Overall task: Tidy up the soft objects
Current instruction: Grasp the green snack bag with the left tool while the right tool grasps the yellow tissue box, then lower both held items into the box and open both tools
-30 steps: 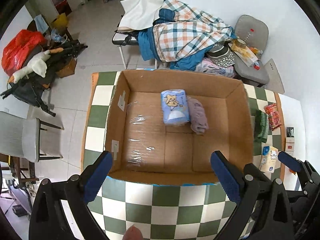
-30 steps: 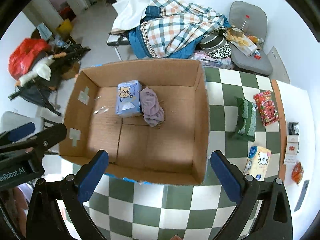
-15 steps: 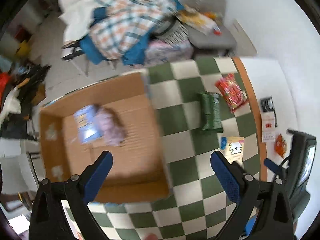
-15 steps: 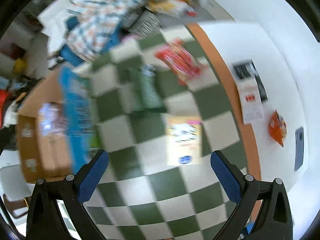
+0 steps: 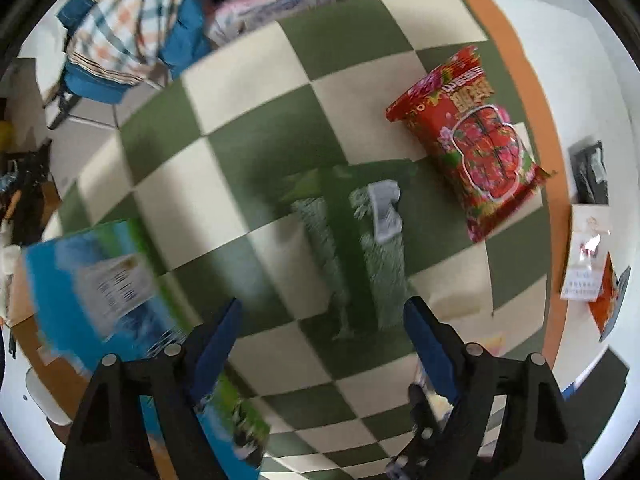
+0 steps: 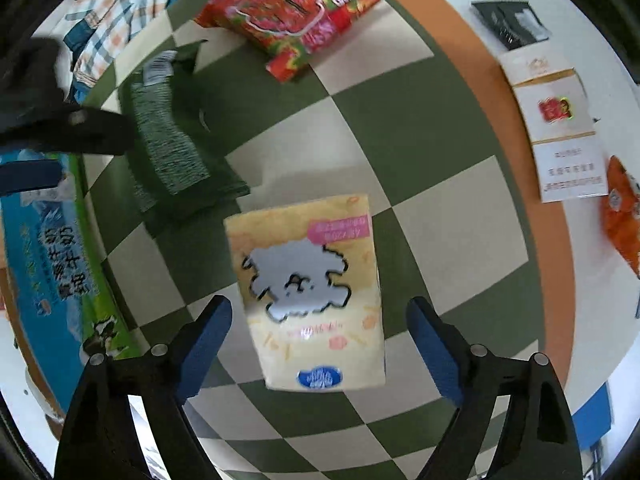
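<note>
A folded dark green cloth with a grey tag lies on the checkered table, just ahead of my open, empty left gripper. It also shows in the right wrist view. A pale yellow tissue pack with a grey cartoon figure lies between the open jaws of my right gripper, which holds nothing. A red flowered pack lies to the right of the cloth; it also shows in the right wrist view.
The cardboard box's blue and green printed outer wall stands at the left, also in the right wrist view. Small cartons and an orange packet lie by the table's orange right edge. Clothes-piled chairs stand behind.
Both grippers swung right from over the box and dropped toward the table: the left now over the green cloth, the right over the yellow tissue pack. Both stayed open.
</note>
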`<state>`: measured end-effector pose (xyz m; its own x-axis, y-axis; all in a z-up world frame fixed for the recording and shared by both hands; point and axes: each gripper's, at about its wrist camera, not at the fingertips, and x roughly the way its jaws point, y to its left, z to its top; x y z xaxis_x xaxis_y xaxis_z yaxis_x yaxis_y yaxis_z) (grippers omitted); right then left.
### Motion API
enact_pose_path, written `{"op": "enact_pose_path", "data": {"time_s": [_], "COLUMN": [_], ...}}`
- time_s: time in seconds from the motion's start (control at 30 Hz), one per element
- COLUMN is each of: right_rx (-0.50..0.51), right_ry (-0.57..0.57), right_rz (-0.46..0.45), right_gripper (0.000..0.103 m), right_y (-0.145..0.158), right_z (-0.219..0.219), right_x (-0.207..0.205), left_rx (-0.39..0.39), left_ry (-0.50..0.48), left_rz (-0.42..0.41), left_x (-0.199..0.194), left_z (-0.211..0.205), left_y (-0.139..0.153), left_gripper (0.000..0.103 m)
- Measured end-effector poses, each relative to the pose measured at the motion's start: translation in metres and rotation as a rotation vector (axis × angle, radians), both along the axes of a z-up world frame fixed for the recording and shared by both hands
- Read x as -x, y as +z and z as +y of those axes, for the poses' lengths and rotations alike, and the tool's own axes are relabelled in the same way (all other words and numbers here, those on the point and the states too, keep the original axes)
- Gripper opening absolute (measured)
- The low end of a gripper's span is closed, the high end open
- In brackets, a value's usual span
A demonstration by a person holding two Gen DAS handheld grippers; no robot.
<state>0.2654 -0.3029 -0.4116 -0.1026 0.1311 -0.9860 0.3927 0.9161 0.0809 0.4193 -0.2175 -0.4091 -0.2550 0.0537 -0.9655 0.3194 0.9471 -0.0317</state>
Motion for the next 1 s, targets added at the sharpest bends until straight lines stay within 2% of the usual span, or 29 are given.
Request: {"op": "enact_pose_path", "data": {"time_s": [0.27,0.33,0.43,0.6,0.63,0.67,0.77,0.87,1.0], "right_rx": [-0.026,-0.031,-0.04,-0.041,-0.042,-0.042,-0.029,-0.032,-0.017], "right_ry": [-0.016,-0.015,-0.018,-0.017,-0.017,-0.017,-0.012,-0.009,-0.006], "right_rz": [0.015,0.023,0.033,0.046,0.048,0.051,0.064,0.061,0.011], "right_gripper": [0.09,0.085,0.084,0.082,0.081,0.08,0.074,0.069,0.068], "right_y": [-0.009,-0.012,-0.015,-0.02,-0.023,-0.024,-0.028,-0.035,-0.015], "right_z": [-0.008,-0.007,-0.008,-0.005,-0.002,-0.002,-0.002,-0.002,-0.001], "right_x": [-0.003,-0.004,-0.002,-0.003,-0.005,-0.004,-0.003,-0.012,-0.005], "left_rx": [-0.003,-0.007,-0.009,-0.008,-0.013,-0.018,-0.018,-0.021,0.03], "left_ry": [0.001,0.005,-0.001,-0.01,-0.014,-0.018,-0.017,-0.019,-0.01], "left_rz": [0.062,0.07,0.077,0.077,0.07,0.065,0.053,0.001,-0.075], "left_x": [-0.01,-0.01,-0.011,-0.01,-0.009,-0.008,-0.003,0.002,0.011], "left_z": [-0.018,-0.018,-0.015,-0.008,-0.007,-0.006,-0.007,-0.008,0.0], "left_y": [-0.036,-0.041,-0.046,-0.046,-0.045,-0.044,-0.037,-0.018,0.024], "left_gripper": [0.082,0.082,0.066,0.052,0.046,0.039,0.034,0.033,0.033]}}
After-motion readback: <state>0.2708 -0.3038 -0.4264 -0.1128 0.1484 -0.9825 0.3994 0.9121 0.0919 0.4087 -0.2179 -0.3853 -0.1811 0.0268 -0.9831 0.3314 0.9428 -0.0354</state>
